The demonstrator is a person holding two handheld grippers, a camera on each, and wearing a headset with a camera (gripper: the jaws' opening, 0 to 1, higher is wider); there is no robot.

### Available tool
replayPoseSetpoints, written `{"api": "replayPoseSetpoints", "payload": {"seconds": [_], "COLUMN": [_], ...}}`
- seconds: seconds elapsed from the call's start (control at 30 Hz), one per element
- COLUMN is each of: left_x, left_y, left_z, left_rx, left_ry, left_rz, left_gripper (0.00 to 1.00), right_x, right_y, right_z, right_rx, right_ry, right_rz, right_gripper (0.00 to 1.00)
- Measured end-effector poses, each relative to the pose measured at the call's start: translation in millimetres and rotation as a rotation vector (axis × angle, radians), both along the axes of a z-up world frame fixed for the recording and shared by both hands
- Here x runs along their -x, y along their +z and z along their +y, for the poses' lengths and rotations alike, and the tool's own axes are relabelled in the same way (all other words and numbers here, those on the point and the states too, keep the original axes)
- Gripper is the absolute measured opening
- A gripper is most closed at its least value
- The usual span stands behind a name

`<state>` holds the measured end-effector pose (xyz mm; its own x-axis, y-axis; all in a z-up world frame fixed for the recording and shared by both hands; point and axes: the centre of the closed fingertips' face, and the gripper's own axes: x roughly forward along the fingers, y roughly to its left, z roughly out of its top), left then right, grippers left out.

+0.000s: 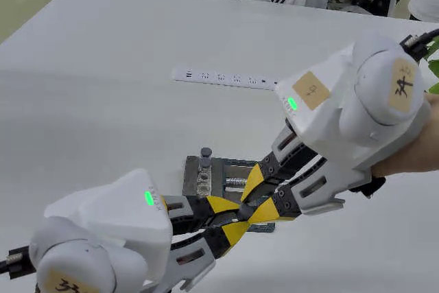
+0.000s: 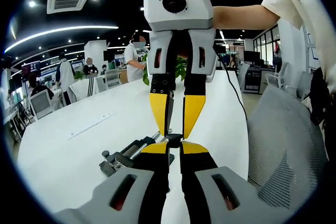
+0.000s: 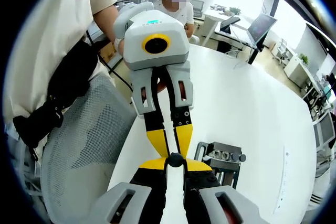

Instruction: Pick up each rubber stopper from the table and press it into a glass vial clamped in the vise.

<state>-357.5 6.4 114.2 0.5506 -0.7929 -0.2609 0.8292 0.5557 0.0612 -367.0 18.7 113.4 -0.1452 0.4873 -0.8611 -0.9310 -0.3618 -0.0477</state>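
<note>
Just beside the vise [image 1: 226,167], the dark rubber stopper [image 3: 175,159] looks small, light and springy, likely grippy rather than slick. It is best pinched by its wider head, leaving the plug end free for a glass vial [image 1: 204,183]. It sits where the right gripper [image 3: 175,166] and left gripper [image 3: 175,152] meet tip to tip. The right jaws are nearly closed on it. The left jaws are drawn narrow against it, though whether they grip I cannot tell.

Right gripper [image 1: 245,205] housing: tan sticker [image 1: 312,89] reads "4". Round end-cap label [image 1: 402,86], handwritten, reads "34". Left gripper [image 1: 236,219] end label [image 1: 65,284] is cut off and unreadable.
</note>
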Motion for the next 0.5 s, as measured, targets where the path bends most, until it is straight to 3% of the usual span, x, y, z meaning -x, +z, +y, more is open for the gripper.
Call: {"api": "replayPoseSetpoints", "payload": {"seconds": [0.37,0.5], "left_x": [0.9,-0.2], "left_y": [-2.2,-2.9], "left_z": [0.3,1.9], "left_rx": [0.001,-0.005], "left_ry": [-0.001,0.005], "left_rz": [-0.004,-0.005], "left_gripper": [0.04,0.04], "right_x": [1.4,0.6], "right_y": [-1.8,-2.8], "right_z": [1.4,2.8], "right_rx": [0.004,0.004], "right_ry": [-0.019,-0.015], "right_rz": [0.032,0.023], "right_gripper": [0.06,0.06]}}
